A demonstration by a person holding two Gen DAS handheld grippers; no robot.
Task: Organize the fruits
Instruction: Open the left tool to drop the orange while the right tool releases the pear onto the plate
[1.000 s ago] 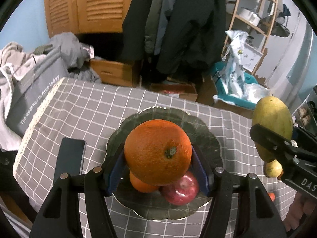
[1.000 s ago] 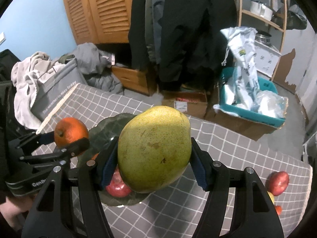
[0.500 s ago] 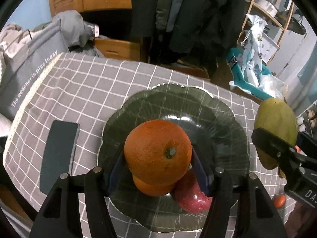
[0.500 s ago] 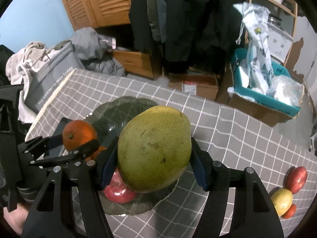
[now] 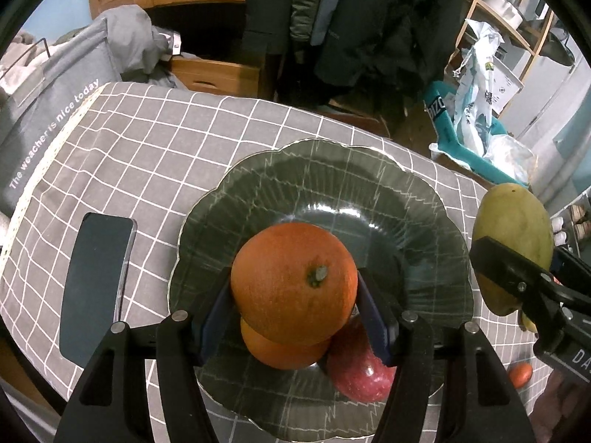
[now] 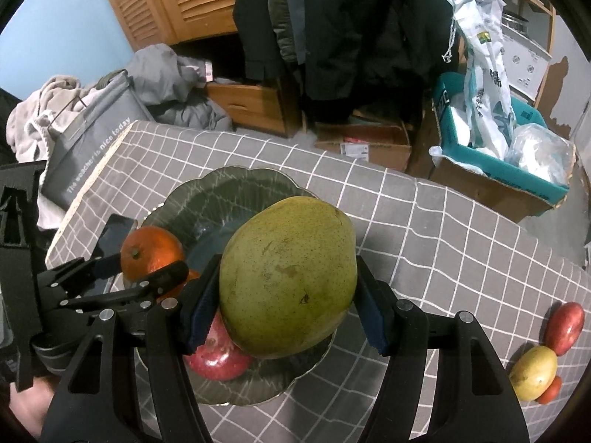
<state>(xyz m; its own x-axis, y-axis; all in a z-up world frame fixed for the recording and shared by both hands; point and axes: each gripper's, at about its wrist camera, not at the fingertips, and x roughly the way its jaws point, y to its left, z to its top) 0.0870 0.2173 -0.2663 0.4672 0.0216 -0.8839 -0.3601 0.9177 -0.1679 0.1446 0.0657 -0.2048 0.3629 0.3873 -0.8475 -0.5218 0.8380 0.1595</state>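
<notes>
Left gripper clamped on orange above plate; right gripper clamped on mango over plate's near rim; best to set each on bare glass clear of red apple, lower gently; release one, then other.

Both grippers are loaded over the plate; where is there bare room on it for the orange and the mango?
The plate is bare across its far half, behind the held orange. Its near side is crowded: a second orange and a red apple lie there. The mango fits toward the far right rim.
</notes>
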